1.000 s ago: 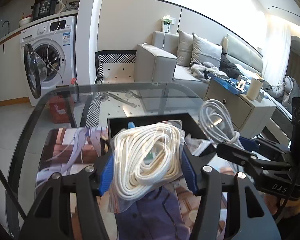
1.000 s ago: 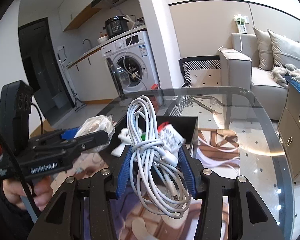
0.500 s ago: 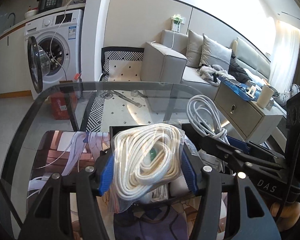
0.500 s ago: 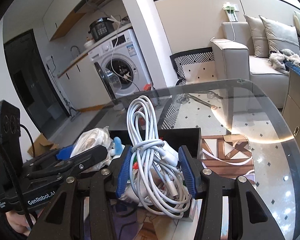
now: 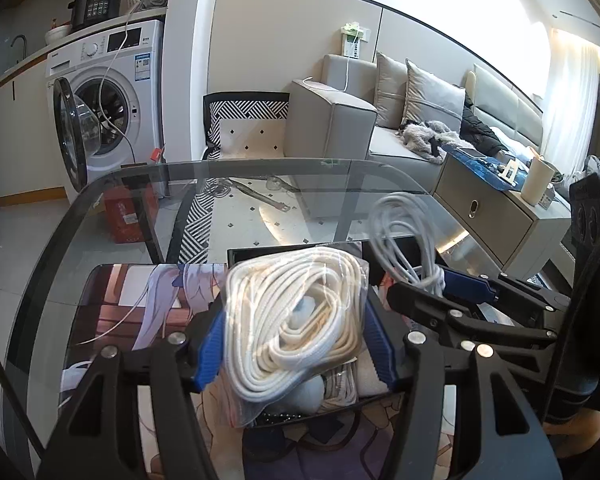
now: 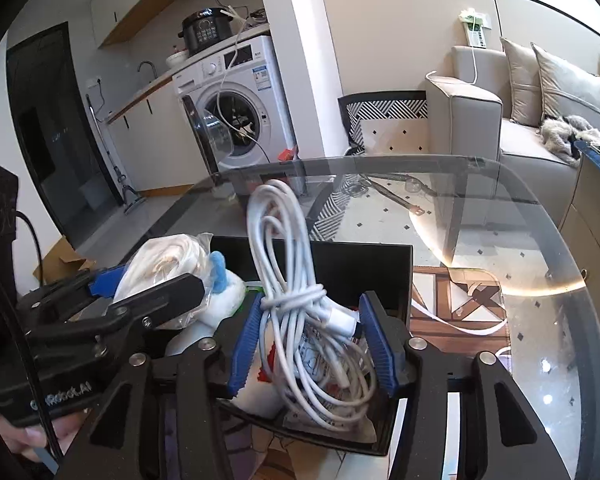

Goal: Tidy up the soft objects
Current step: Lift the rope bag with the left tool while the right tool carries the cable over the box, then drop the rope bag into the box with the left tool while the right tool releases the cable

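On the left, the left gripper (image 5: pixel 296 344), jaws opening, has a clear bag of ribbed cream cord (image 5: pixel 296 320) between its pads, over the black box (image 6: pixel 364 264). The right gripper (image 6: pixel 312 344), jaws opening, flanks smooth white cable (image 6: pixel 296 300), its pads off the bundle. Rightward the round glass table (image 6: pixel 540 280) lies bare to its curved edge.

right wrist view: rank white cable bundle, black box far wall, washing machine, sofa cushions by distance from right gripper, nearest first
1. White cable bundle: between the right gripper's opening jaws.
2. Black box far wall: just behind the bundle.
3. Washing machine and sofa cushions: both beyond the glass table, machine left, cushions right; too close to call.
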`<state>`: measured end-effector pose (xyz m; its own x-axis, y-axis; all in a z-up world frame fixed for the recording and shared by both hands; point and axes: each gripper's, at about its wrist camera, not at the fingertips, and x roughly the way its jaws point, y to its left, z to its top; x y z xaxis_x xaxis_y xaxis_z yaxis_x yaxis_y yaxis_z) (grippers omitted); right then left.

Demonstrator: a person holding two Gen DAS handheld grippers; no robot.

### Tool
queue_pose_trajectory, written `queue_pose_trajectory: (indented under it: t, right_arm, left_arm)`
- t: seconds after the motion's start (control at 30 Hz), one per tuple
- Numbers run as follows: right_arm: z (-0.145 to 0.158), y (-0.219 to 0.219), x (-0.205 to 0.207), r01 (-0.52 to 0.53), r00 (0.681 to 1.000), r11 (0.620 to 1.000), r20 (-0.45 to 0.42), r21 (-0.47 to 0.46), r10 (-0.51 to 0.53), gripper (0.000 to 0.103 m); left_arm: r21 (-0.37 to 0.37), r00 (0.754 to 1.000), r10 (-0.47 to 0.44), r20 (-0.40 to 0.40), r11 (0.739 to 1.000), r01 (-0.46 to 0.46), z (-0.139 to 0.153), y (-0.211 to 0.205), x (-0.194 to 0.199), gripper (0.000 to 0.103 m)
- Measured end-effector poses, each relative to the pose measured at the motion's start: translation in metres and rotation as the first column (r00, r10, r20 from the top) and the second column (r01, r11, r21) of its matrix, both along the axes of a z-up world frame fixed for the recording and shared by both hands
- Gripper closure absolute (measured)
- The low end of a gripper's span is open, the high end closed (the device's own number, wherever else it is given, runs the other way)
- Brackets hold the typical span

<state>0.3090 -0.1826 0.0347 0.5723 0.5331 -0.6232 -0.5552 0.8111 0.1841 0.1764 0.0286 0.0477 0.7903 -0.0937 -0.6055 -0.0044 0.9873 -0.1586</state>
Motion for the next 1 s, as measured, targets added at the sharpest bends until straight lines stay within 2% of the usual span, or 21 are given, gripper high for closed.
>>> queue_pose_trajectory:
  t: [0.03,0.1,0.2,0.33,0.43,0.57,0.7,0.83,1.0]
  right_arm:
    - [0.003,-0.004,-0.003,0.006,1.0,1.0,0.019,0.006,-0.007,0.045]
    - [0.008,-0.014,-0.007,0.017,0.999,1.0,0.047,0.012,-0.017,0.03]
    - [0.017,-0.029,-0.016,0.014,0.998,0.999,0.067,0.032,-0.016,0.024]
    - [0.025,-0.041,-0.029,0.02,0.993,1.0,0.115,-0.001,-0.02,0.014]
    - [0.027,-0.049,-0.039,0.02,0.991,1.0,0.13,-0.003,-0.019,0.005]
    - [0.028,-0.054,-0.055,0.007,0.987,1.0,0.158,-0.01,-0.005,0.001]
    - [0.03,-0.055,-0.07,-0.006,0.982,1.0,0.19,0.002,0.006,0.001]
    - [0.032,-0.055,-0.085,-0.019,0.975,0.999,0.223,0.028,0.012,0.001]
    - [0.027,-0.052,-0.098,-0.038,0.968,0.999,0.249,0.034,0.028,0.001]
  left_arm:
    - [-0.002,1.0,-0.002,0.0,1.0,0.002,0.001,0.001,0.0,0.041]
    - [-0.003,1.0,-0.008,0.004,1.0,0.008,0.002,0.0,-0.002,0.038]
    - [0.01,1.0,-0.01,0.002,1.0,0.01,0.003,-0.002,-0.003,0.03]
    - [0.011,0.999,-0.021,0.026,1.0,0.021,0.008,-0.007,-0.011,0.011]
    - [0.027,0.999,-0.023,0.049,0.999,0.022,0.012,-0.008,-0.02,0.0]
    - [0.051,0.995,-0.043,0.09,0.998,0.039,0.018,-0.007,-0.039,0.0]
    - [0.088,0.99,-0.03,0.134,0.996,0.018,0.021,-0.002,-0.06,0.0]
    - [0.112,0.988,-0.005,0.154,0.994,-0.013,0.021,0.002,-0.073,0.0]
    - [0.104,0.988,0.028,0.151,0.994,-0.044,0.011,0.01,-0.084,0.0]
